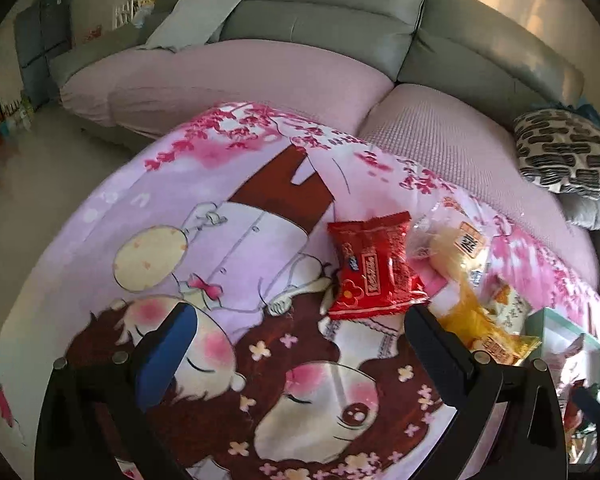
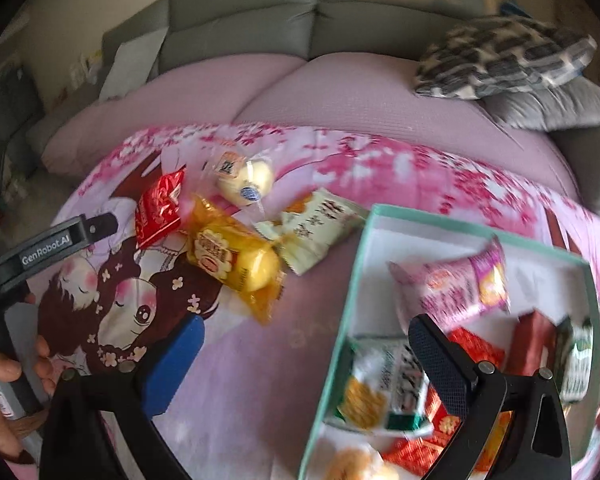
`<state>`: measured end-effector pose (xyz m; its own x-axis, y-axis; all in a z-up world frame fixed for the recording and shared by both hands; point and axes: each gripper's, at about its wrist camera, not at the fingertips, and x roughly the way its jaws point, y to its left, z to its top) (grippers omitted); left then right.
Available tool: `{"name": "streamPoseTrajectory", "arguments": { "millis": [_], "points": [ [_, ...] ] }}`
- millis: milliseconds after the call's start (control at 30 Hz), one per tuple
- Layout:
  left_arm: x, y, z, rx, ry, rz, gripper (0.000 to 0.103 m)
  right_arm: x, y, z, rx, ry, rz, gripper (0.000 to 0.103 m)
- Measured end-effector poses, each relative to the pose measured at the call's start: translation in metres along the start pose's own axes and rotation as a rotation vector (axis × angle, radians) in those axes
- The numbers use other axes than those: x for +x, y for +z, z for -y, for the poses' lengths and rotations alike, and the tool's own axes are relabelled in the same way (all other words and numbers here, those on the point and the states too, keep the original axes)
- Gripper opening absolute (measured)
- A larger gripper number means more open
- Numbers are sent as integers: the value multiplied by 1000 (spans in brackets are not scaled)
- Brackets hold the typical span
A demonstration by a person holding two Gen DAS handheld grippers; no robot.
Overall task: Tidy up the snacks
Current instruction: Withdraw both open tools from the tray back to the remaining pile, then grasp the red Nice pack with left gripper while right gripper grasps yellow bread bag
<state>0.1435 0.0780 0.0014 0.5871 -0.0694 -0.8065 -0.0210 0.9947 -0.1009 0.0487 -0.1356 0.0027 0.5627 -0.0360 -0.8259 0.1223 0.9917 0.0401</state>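
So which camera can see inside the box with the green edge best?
The right wrist view. It looks down into the box, showing a pink packet and other snacks inside. The left wrist view catches only a corner of the box at the picture's right edge, its contents mostly hidden.

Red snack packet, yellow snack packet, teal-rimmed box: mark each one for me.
Red snack packet [image 1: 374,270], left wrist view, middle of its front.
Yellow snack packet [image 2: 230,258], right wrist view, on its label.
Teal-rimmed box [image 2: 354,280], right wrist view, on its left wall.
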Motion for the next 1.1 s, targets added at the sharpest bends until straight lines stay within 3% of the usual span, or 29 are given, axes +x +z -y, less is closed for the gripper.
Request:
{"name": "streamPoseTrajectory", "arguments": {
  "millis": [167, 433, 567, 767, 833, 933, 1000, 1100],
  "points": [
    [6, 8, -1, 42, 9, -33, 103, 20, 16, -27, -150, -60, -46, 103],
    [17, 18, -10, 2, -21, -71, 103, 48, 30, -57, -317, -124, -93, 103],
    [23, 24, -10, -27, -58, -82, 103, 60, 32, -73, -416, -142, -96, 103],
    [35, 30, -2, -27, -114, -91, 103, 77, 37, -85, -470, -164, -109, 101],
    [38, 31, 3, -24, -144, -91, 102, 81, 37, -88, -481, -171, -105, 92],
    [45, 33, 9, -23, -171, -93, 101, 85, 41, -86, -466, -162, -105, 88],
    [50, 33, 12, -34, -207, -101, 95, 87, 44, -82, -436, -146, -111, 83],
    [61, 31, 18, -33, -215, -126, 75, 89, 46, -79, -415, -124, -115, 68]
  ]
}}
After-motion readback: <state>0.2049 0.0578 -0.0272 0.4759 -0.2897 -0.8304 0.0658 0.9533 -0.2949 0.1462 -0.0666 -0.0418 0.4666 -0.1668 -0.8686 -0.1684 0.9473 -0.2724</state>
